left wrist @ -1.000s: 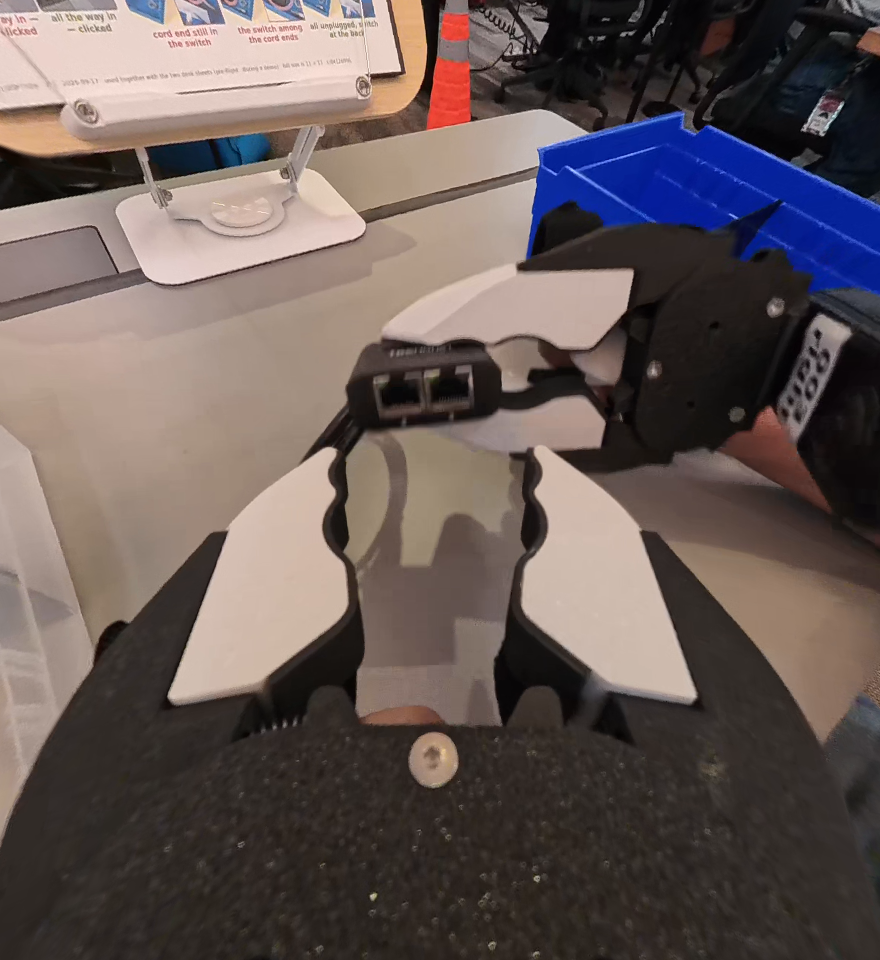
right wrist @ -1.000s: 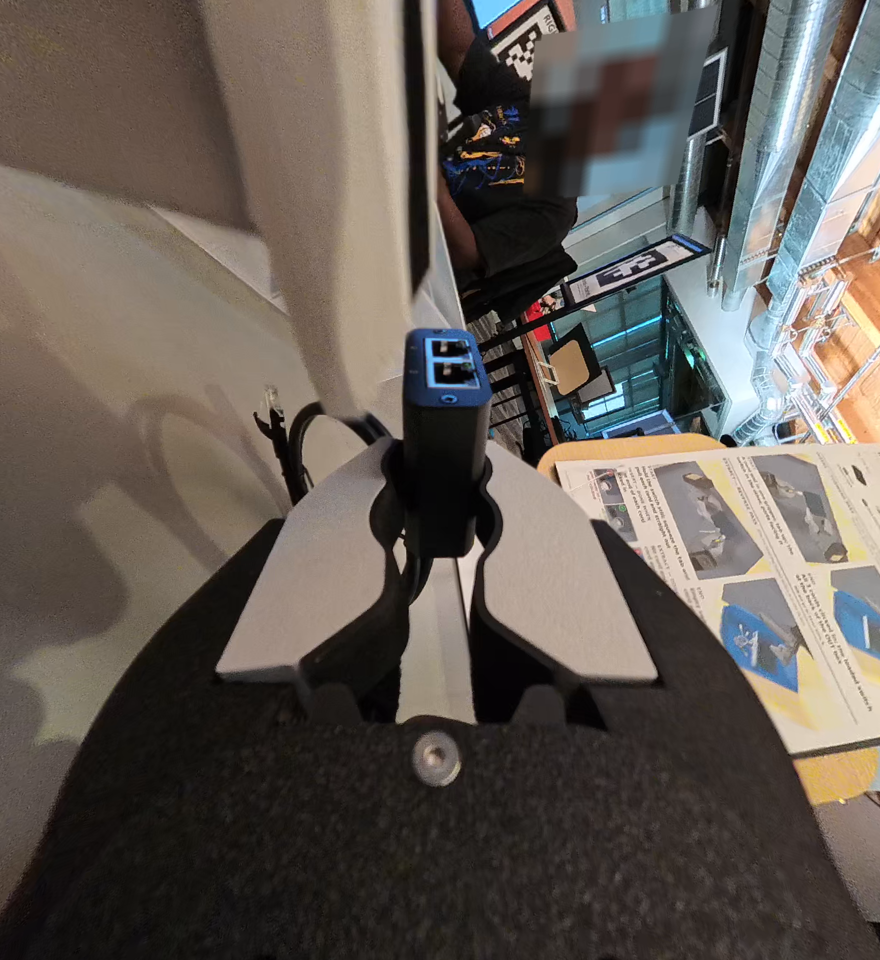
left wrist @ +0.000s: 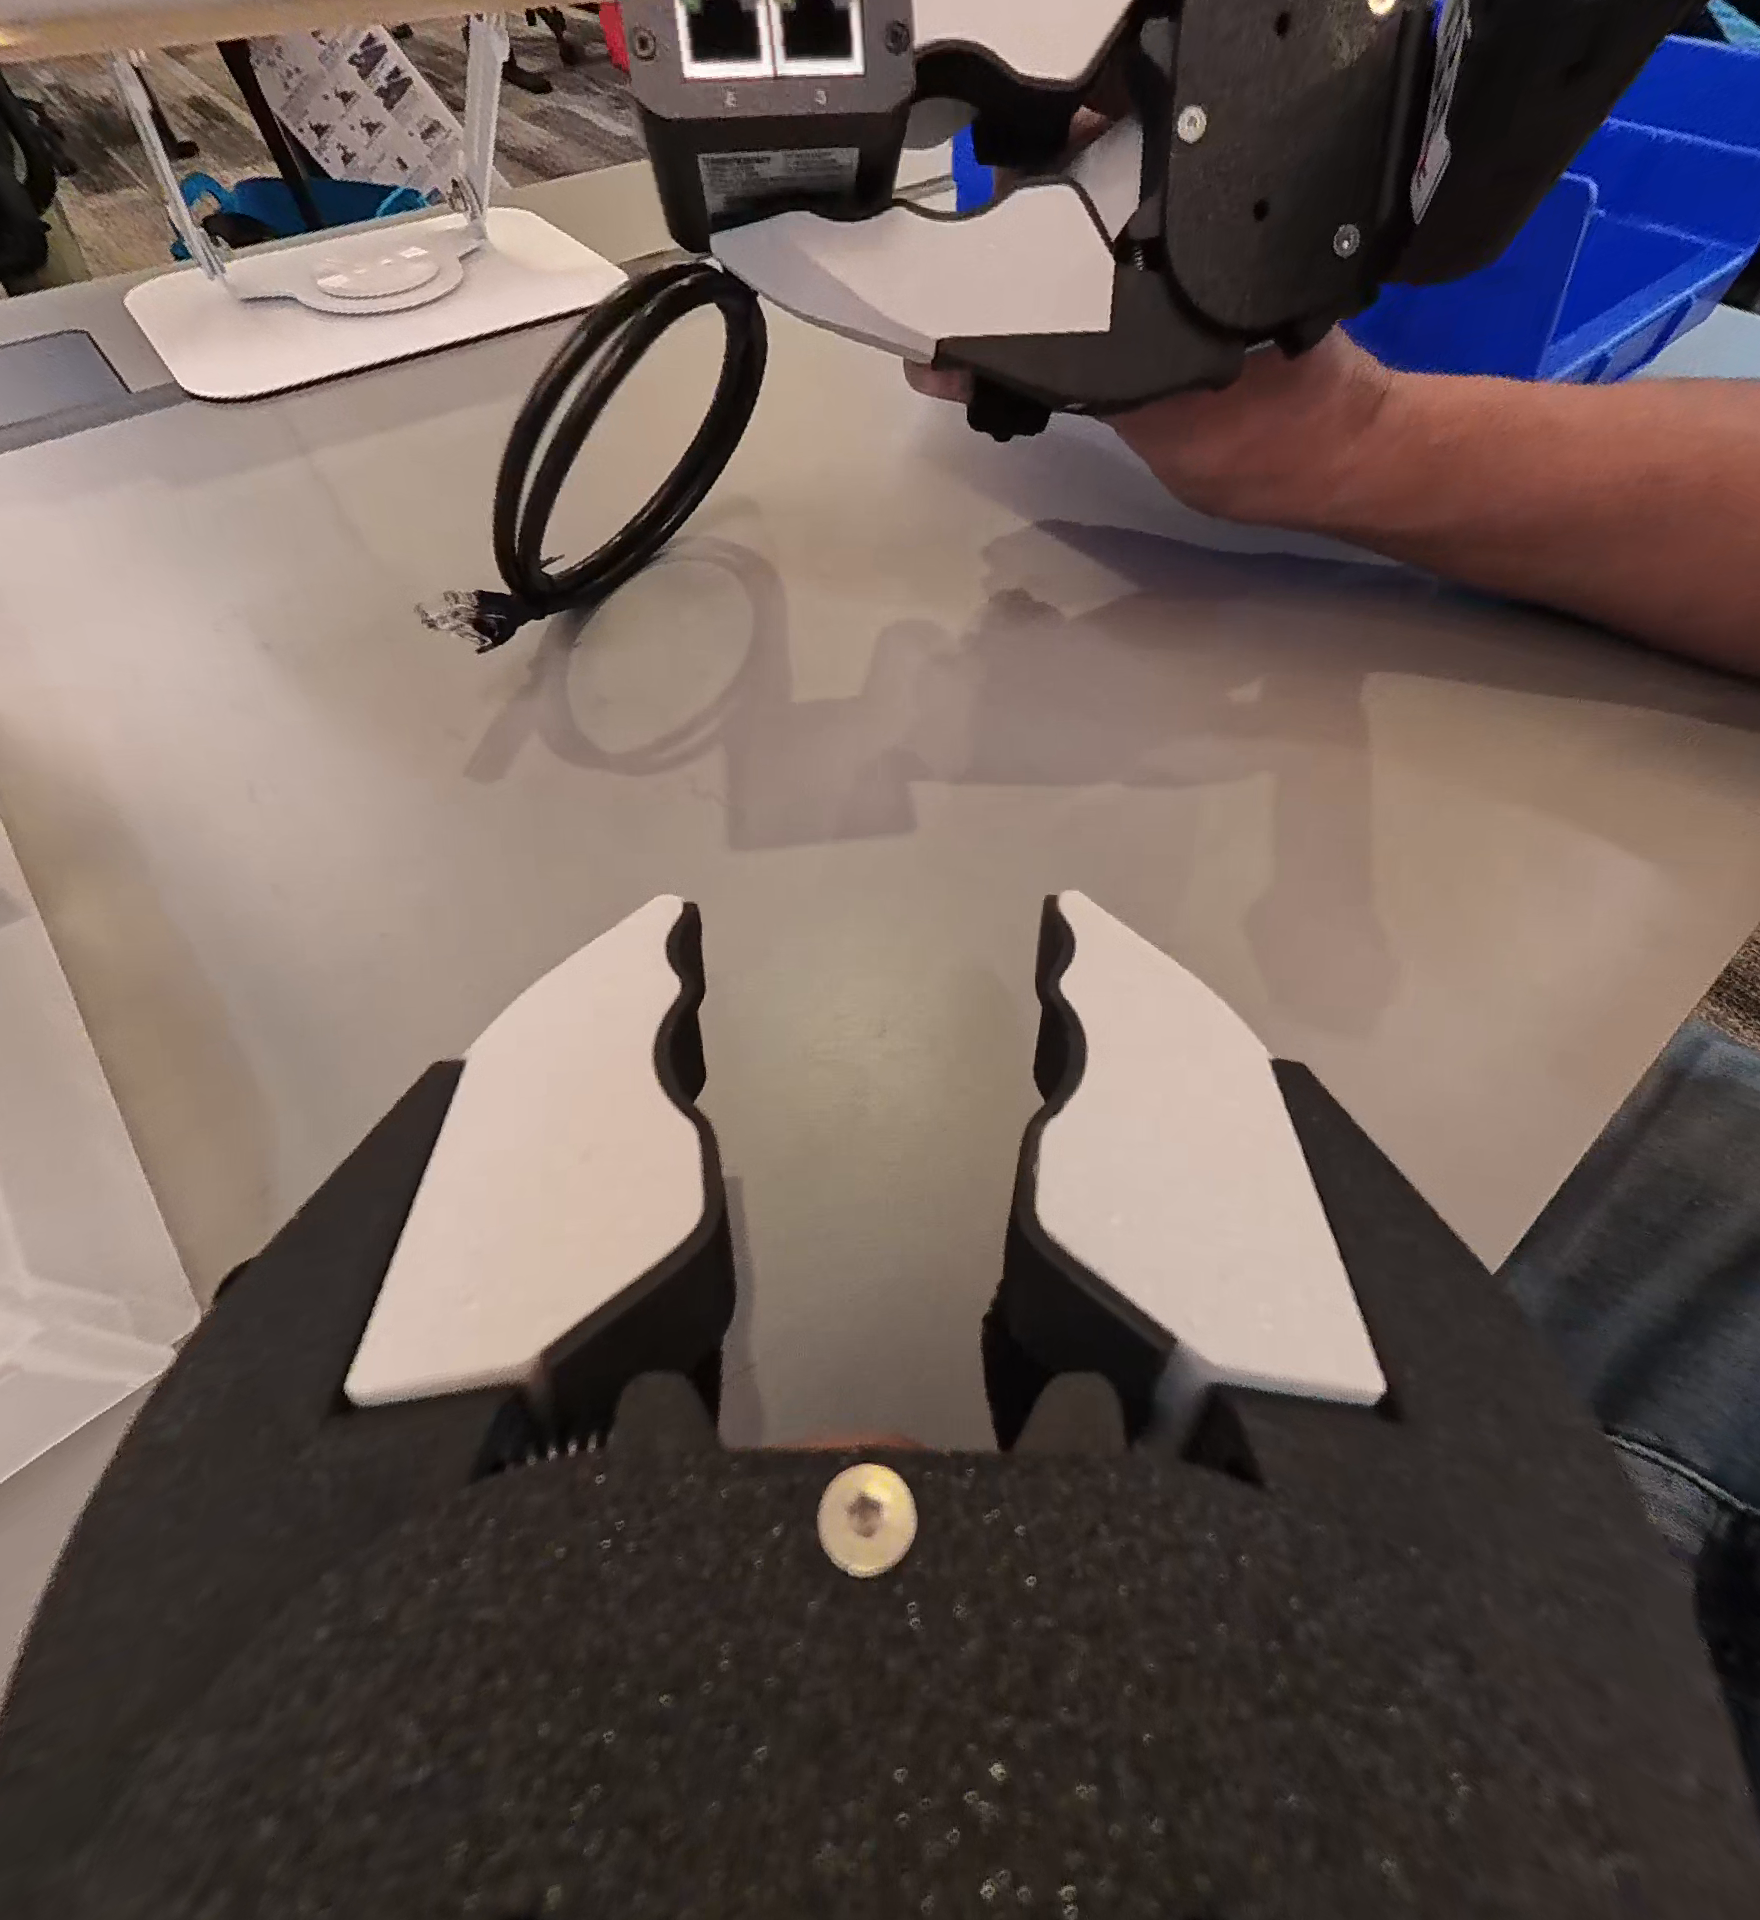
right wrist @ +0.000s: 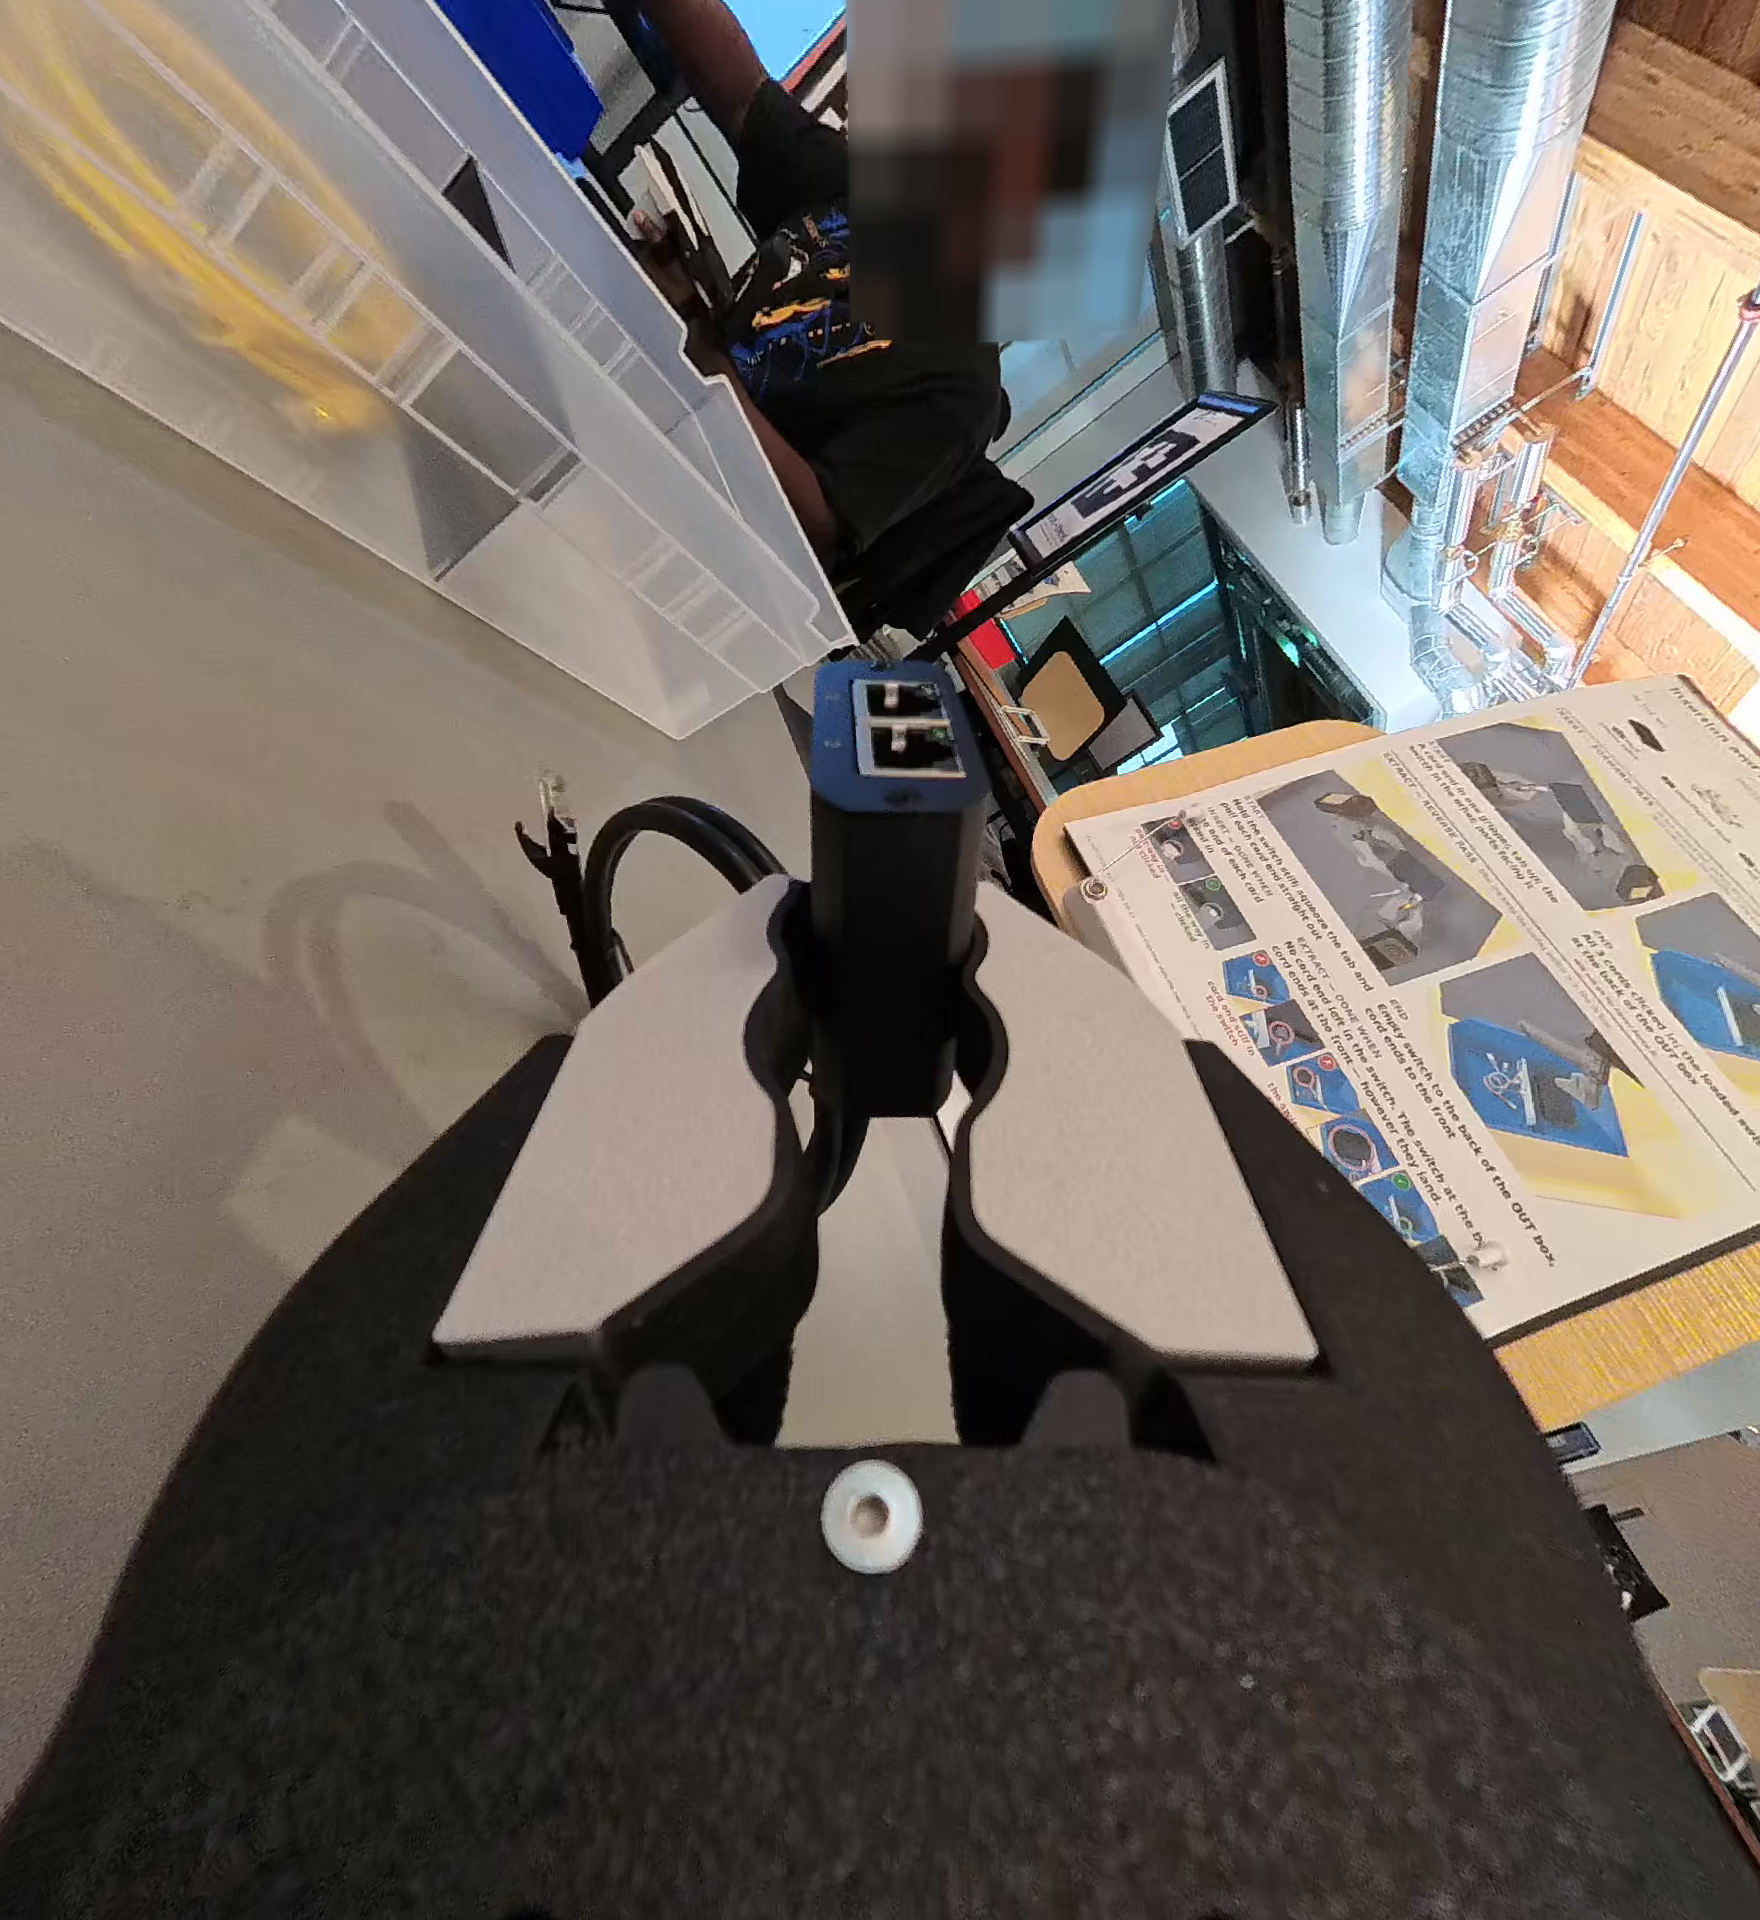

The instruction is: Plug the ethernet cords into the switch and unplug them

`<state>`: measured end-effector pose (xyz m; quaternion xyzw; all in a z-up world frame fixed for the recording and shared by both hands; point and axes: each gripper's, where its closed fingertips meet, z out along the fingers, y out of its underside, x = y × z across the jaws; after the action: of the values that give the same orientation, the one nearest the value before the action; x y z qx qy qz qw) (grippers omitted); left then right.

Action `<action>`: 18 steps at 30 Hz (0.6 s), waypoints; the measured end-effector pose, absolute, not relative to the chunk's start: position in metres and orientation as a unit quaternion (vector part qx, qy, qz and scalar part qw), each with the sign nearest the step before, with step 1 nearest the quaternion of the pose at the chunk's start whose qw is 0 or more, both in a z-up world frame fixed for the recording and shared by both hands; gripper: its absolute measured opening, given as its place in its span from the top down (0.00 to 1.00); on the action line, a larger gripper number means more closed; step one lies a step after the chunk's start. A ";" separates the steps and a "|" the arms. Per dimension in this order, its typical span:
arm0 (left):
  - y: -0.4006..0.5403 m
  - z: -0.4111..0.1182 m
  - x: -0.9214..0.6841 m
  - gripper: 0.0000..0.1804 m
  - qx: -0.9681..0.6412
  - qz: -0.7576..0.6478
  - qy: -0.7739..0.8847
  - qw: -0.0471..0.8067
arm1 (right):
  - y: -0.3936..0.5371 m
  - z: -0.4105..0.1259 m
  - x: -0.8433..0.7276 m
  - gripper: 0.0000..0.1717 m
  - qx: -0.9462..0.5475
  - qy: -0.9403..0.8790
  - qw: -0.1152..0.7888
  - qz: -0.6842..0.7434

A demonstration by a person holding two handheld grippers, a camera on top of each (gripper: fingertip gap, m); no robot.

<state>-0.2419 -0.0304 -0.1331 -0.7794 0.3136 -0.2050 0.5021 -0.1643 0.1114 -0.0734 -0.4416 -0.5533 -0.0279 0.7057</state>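
Pinching the small dark two-port plastic switch [right wrist: 897,914], the right gripper [right wrist: 881,997] holds it above the table. The left gripper [left wrist: 871,977] hangs spread wide, nothing between its pads.

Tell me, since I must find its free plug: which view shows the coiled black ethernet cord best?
The left wrist view: the whole coiled black ethernet cord and its plug lie unobstructed on the table. The right wrist view shows part of the loop behind the right gripper.

I see a smooth pale grey tabletop [left wrist: 855,1039] carrying everything. On it lies a coiled black ethernet cord [left wrist: 637,436], its clear plug end [left wrist: 460,615] touching the surface (the coil partly tilts up). Behind sits a flat white stand base [left wrist: 377,301], a blue plastic bin [left wrist: 1634,260] stands at the right, and a clear plastic container [left wrist: 14,1195] at the left edge.
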 end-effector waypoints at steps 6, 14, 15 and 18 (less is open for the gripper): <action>-0.030 -0.130 -0.241 0.65 -0.777 -0.229 0.303 0.502 | 0.116 -0.073 -0.159 0.86 -0.452 -0.531 0.715 -0.051; -0.029 -0.130 -0.245 0.66 -0.778 -0.225 0.300 0.505 | 0.112 -0.073 -0.164 0.86 -0.441 -0.533 0.720 -0.044; -0.029 -0.130 -0.245 0.66 -0.778 -0.226 0.300 0.504 | 0.111 -0.074 -0.166 0.86 -0.435 -0.538 0.721 -0.047; -0.029 -0.133 -0.244 0.66 -0.781 -0.226 0.300 0.498 | 0.106 -0.080 -0.173 0.86 -0.428 -0.556 0.711 -0.035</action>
<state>-0.2444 -0.0288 -0.1328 -0.7815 0.3001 -0.2262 0.4981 -0.1728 0.1059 -0.0802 -0.4284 -0.5559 -0.0345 0.7115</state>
